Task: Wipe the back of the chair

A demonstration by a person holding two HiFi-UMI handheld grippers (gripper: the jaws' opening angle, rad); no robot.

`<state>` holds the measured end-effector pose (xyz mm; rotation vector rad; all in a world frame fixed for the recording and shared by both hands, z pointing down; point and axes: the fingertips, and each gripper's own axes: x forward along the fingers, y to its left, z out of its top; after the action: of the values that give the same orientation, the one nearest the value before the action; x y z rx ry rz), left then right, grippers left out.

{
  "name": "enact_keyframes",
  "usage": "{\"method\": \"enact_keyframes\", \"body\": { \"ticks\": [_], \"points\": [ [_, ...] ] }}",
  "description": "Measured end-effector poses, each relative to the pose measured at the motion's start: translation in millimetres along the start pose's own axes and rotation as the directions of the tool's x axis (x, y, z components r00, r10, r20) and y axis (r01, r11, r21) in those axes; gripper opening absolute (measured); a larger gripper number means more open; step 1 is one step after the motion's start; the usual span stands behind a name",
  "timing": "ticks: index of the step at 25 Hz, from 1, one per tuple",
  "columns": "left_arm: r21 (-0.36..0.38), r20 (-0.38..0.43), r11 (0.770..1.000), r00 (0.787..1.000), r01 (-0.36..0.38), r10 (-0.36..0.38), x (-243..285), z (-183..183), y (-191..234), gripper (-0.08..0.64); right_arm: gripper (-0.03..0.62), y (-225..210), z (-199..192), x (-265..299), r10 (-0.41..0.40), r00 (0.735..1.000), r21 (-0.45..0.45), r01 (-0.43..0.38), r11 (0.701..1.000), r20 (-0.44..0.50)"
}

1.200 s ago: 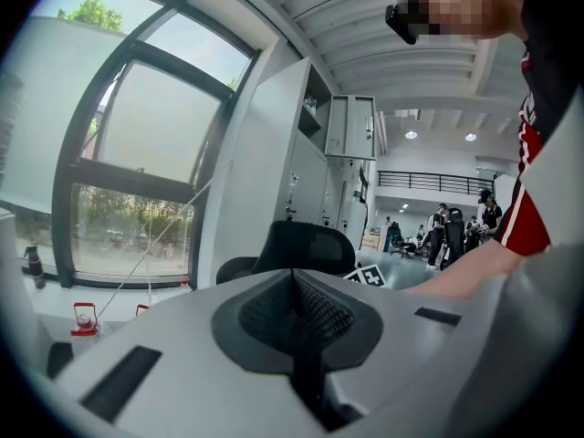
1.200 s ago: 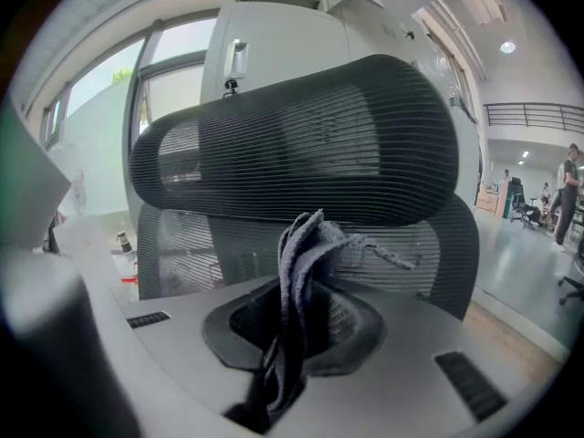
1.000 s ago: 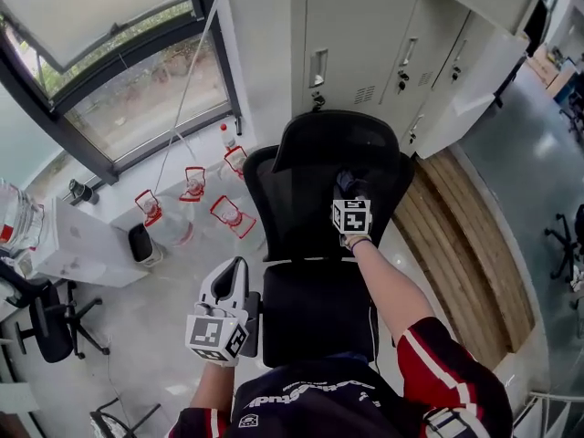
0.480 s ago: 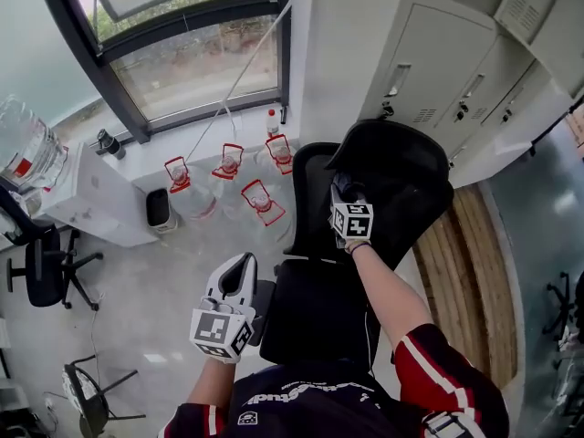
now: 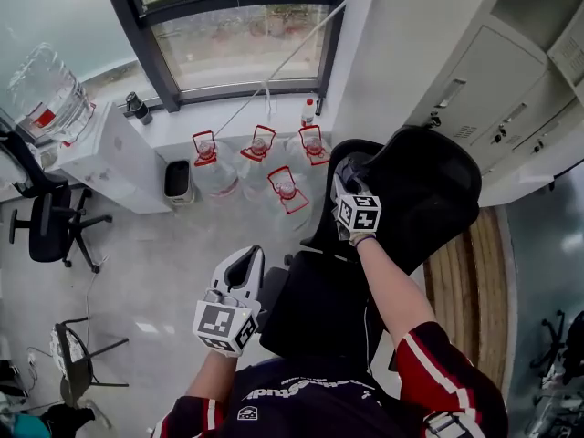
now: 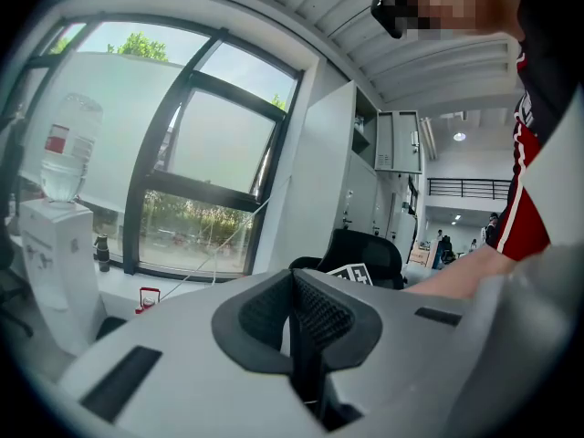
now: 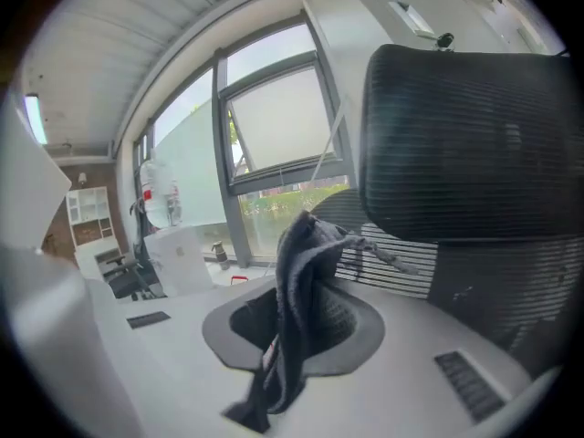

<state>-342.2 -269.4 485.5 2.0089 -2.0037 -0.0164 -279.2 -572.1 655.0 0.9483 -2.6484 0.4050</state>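
Observation:
A black mesh office chair (image 5: 429, 199) stands in front of me, its backrest turned toward the right with the headrest (image 7: 474, 144) on top. My right gripper (image 5: 345, 176) is shut on a dark grey cloth (image 7: 306, 308) and holds it against the left side of the chair's back (image 5: 333, 203). The cloth hangs crumpled between the jaws in the right gripper view. My left gripper (image 5: 245, 265) is low at the left of the seat (image 5: 315, 313), jaws shut with nothing between them. In the left gripper view the chair (image 6: 365, 254) shows far off.
Three water jugs with red handles (image 5: 260, 162) stand on the floor by the window (image 5: 237, 44). A water dispenser (image 5: 87, 140) is at the left, grey lockers (image 5: 502, 108) at the right. Other chairs (image 5: 50, 222) stand at far left. A black bin (image 5: 178, 179) is nearby.
The chair has swung clockwise, its back now angled to the right. My right gripper stayed on the backrest with the cloth. The view shifted toward the window; the left gripper barely moved.

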Motion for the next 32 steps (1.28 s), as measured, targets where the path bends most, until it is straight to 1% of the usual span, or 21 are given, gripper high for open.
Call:
{"method": "enact_keyframes", "body": {
  "ticks": [2, 4, 8, 11, 13, 17, 19, 21, 26, 29, 32],
  "points": [
    [0.002, 0.005, 1.0, 1.0, -0.002, 0.002, -2, 0, 1, 0.025, 0.057, 11, 5, 1, 0.038, 0.999, 0.009, -0.038, 0.999, 0.018],
    [0.007, 0.007, 1.0, 1.0, 0.003, -0.003, -2, 1, -2, 0.025, 0.057, 15, 10, -4, 0.058, 0.997, 0.027, -0.059, 0.998, 0.041],
    [0.013, 0.008, 0.999, 0.999, 0.038, -0.038, 0, 4, -16, 0.025, 0.057, 9, 16, -32, 0.06, 0.996, 0.039, -0.063, 0.997, 0.071],
    [0.033, 0.011, 0.995, 0.995, 0.096, -0.096, 9, 8, -41, 0.025, 0.057, -6, 21, -65, 0.06, 0.994, 0.052, -0.065, 0.997, 0.093],
    [0.046, 0.011, 0.989, 0.99, 0.142, -0.142, 18, 10, -60, 0.025, 0.057, -15, 24, -90, 0.061, 0.992, 0.04, -0.065, 0.997, 0.108],
    [0.068, 0.002, 0.968, 0.97, 0.243, -0.244, 36, 11, -104, 0.025, 0.057, -40, 24, -150, 0.033, 0.988, 0.051, -0.041, 0.998, 0.151],
    [0.081, -0.005, 0.952, 0.955, 0.297, -0.297, 44, 11, -128, 0.025, 0.057, -59, 19, -179, -0.004, 0.987, 0.049, -0.004, 0.999, 0.163],
    [0.091, -0.015, 0.933, 0.937, 0.348, -0.348, 51, 8, -153, 0.025, 0.058, -83, 9, -208, -0.059, 0.984, 0.062, 0.049, 0.997, 0.168],
    [0.117, -0.053, 0.889, 0.897, 0.442, -0.439, 65, -4, -204, 0.025, 0.058, -147, -33, -277, -0.192, 0.967, 0.168, 0.164, 0.972, 0.166],
    [0.123, -0.073, 0.869, 0.878, 0.479, -0.473, 71, -10, -225, 0.025, 0.058, -181, -64, -314, -0.29, 0.947, 0.207, 0.259, 0.943, 0.138],
    [0.138, -0.093, 0.854, 0.865, 0.502, -0.493, 73, -16, -239, 0.025, 0.058, -219, -95, -342, -0.415, 0.906, 0.217, 0.391, 0.895, 0.08]
  ]
}}
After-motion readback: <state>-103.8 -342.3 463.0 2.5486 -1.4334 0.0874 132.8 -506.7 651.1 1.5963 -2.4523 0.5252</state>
